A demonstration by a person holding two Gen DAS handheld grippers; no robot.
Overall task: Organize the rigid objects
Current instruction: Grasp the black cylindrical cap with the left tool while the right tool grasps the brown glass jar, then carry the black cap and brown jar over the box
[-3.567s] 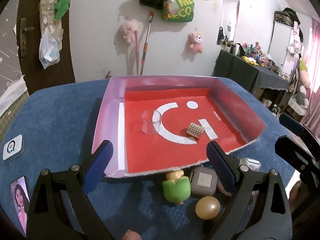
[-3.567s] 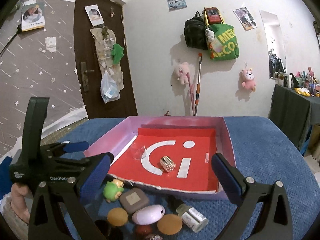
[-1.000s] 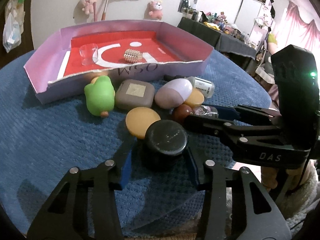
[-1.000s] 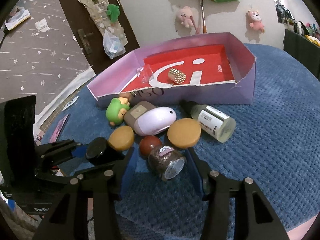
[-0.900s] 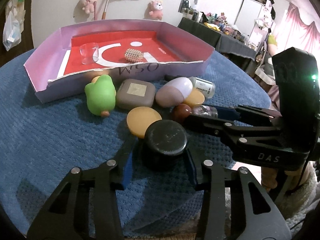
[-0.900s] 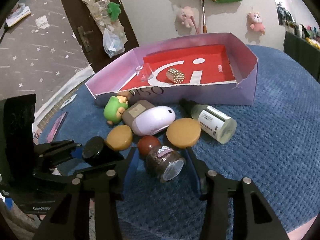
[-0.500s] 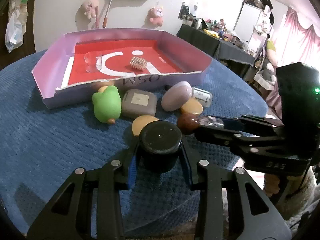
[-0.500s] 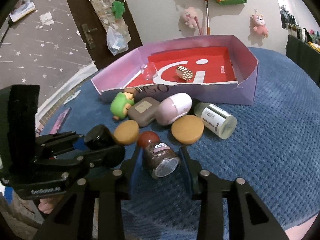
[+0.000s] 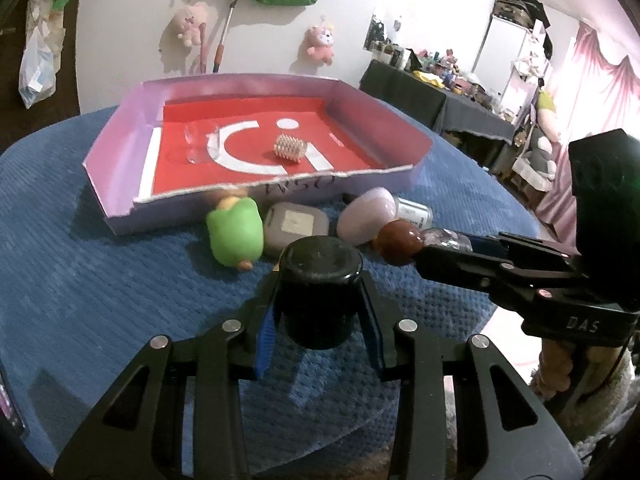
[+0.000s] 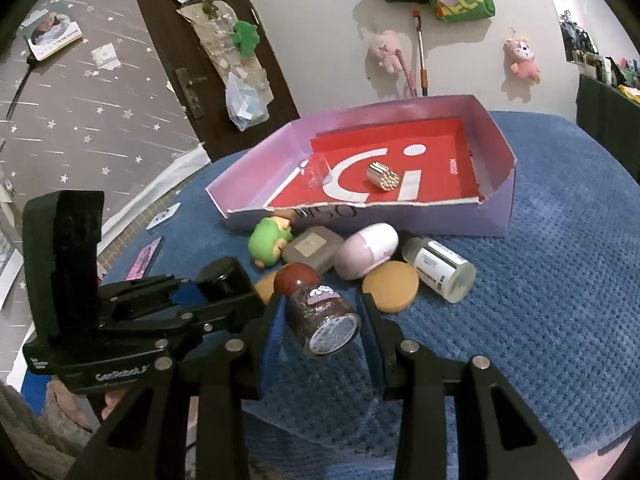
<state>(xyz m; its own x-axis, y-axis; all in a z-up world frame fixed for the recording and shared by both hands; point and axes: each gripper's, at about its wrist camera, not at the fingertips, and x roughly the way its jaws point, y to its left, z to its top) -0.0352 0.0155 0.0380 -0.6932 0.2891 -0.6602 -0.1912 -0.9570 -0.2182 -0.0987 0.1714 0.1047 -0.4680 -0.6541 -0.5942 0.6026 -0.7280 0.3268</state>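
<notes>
Both claws grip: left gripper [image 9: 320,316] clamps the upright black jar [image 9: 320,280]; right gripper [image 10: 322,320], whose jaws just closed, pinches the glitter bottle [image 10: 320,312]. Both sit near the purple tray [image 10: 496,216] on the blue cloth [image 10: 560,300].

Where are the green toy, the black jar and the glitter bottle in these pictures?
green toy [image 9: 235,237], left wrist view, on its rounded green body.
black jar [image 9: 320,257], left wrist view, on its flat lid.
glitter bottle [image 10: 320,312], right wrist view, on its glittery side.
</notes>
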